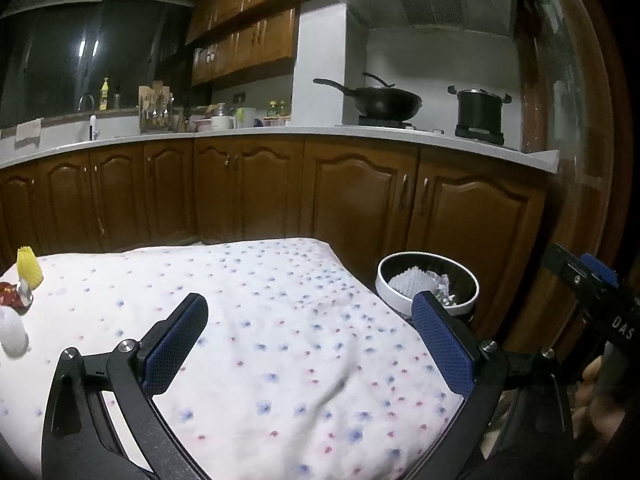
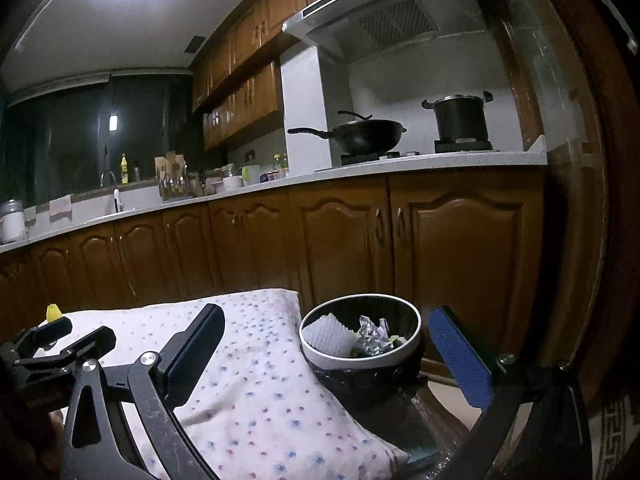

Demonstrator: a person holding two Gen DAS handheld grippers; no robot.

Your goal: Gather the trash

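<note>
A round trash bin (image 1: 390, 289) with a white rim and black liner stands off the table's right edge; it also shows in the right wrist view (image 2: 320, 354). It holds white foam netting (image 2: 326, 334) and crumpled foil (image 2: 374, 336). On the cloth's far left lie a yellow cupcake liner (image 1: 29, 265), a red wrapper (image 1: 8, 294) and a white crumpled piece (image 1: 12, 334). My left gripper (image 1: 310, 316) is open and empty above the cloth. My right gripper (image 2: 328, 332) is open and empty, in line with the bin.
The table carries a white cloth with blue and red dots (image 1: 260, 320). Brown kitchen cabinets (image 1: 248, 188) run behind it, with a wok (image 1: 384, 102) and a black pot (image 1: 480, 110) on the counter. A wooden door frame (image 1: 560, 160) stands at the right.
</note>
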